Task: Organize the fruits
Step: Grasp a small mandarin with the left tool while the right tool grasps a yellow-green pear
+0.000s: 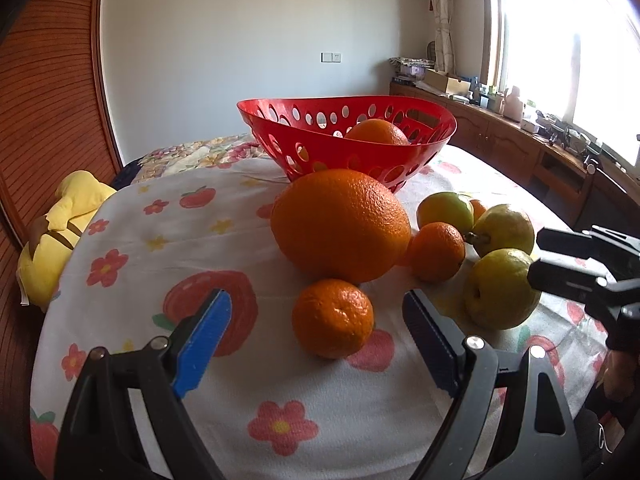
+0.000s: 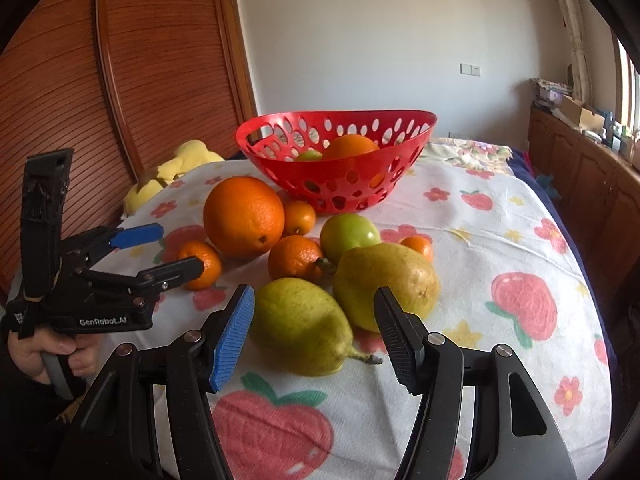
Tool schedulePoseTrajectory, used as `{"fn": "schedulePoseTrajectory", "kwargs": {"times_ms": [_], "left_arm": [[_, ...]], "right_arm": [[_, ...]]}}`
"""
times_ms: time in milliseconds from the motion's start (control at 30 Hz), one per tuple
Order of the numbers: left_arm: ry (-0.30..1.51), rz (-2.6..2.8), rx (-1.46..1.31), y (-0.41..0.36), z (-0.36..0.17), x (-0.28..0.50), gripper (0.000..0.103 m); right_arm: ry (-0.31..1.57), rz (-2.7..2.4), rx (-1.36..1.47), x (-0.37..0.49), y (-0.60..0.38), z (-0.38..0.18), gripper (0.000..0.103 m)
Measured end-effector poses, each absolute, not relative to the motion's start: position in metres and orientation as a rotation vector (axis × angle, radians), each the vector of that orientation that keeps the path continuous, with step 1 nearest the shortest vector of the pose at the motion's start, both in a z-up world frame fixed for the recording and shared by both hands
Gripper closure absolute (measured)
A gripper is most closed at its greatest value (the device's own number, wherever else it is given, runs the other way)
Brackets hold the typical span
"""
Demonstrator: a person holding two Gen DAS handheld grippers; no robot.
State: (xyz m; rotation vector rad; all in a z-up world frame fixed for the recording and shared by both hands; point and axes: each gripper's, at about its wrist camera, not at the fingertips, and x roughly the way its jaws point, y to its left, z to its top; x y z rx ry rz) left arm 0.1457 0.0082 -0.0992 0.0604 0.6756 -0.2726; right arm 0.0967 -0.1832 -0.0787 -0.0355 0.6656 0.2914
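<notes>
Both claws are poised over the loose fruit on the table, which is covered in a cloth printed with strawberries and flowers, and neither has a hold on anything yet. The left claw stands wide with a small mandarin sitting between its blue pads, clear of both. The right claw is spread about halfway, its pads either side of the nearer pear without pressing it. That pear lies toward the near edge of the table, stem pointing at the claw.

The red perforated basket sits toward the far edge and already has a large orange and something green in it. Outside it lie a big orange, more mandarins, a green apple and a second pear, all bunched close together in front of the basket.

So this looks like the reach-and-grasp step, with most of the sorting yet to do. Next, I'd judge, each claw must ease forward until the fruit sits deep between the pads, close gently, then lift clear of the neighbours and carry over the basket rim. The pear's tapered shape may slip if pinched near its narrow end.
</notes>
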Motion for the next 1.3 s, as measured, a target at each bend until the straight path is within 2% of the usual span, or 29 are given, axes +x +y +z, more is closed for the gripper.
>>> {"fn": "schedulePoseTrajectory", "kwargs": {"times_ms": [500, 800, 900, 1000, 1067, 1167, 1300], "left_arm": [[0.689, -0.282, 0.046, 0.010, -0.102, 0.147, 0.015], [0.706, -0.294, 0.052, 0.007, -0.104, 0.148, 0.015], [0.714, -0.317, 0.057, 0.006, -0.105, 0.149, 0.020], [0.726, -0.319, 0.066, 0.003, -0.106, 0.150, 0.029], [0.742, -0.321, 0.072, 0.002, -0.108, 0.151, 0.042], [0.757, -0.323, 0.071, 0.001, -0.111, 0.152, 0.047], [0.778, -0.315, 0.068, 0.000, -0.114, 0.155, 0.047]], "right_arm": [[0.730, 0.265, -0.091, 0.098, -0.169, -0.108, 0.035], [0.726, 0.268, -0.107, 0.100, -0.168, -0.111, 0.036], [0.724, 0.270, -0.106, 0.100, -0.169, -0.112, 0.036], [0.724, 0.269, -0.106, 0.100, -0.169, -0.112, 0.036], [0.724, 0.269, -0.107, 0.100, -0.169, -0.112, 0.036], [0.725, 0.271, -0.106, 0.100, -0.169, -0.112, 0.036], [0.724, 0.271, -0.106, 0.100, -0.169, -0.112, 0.036]]}}
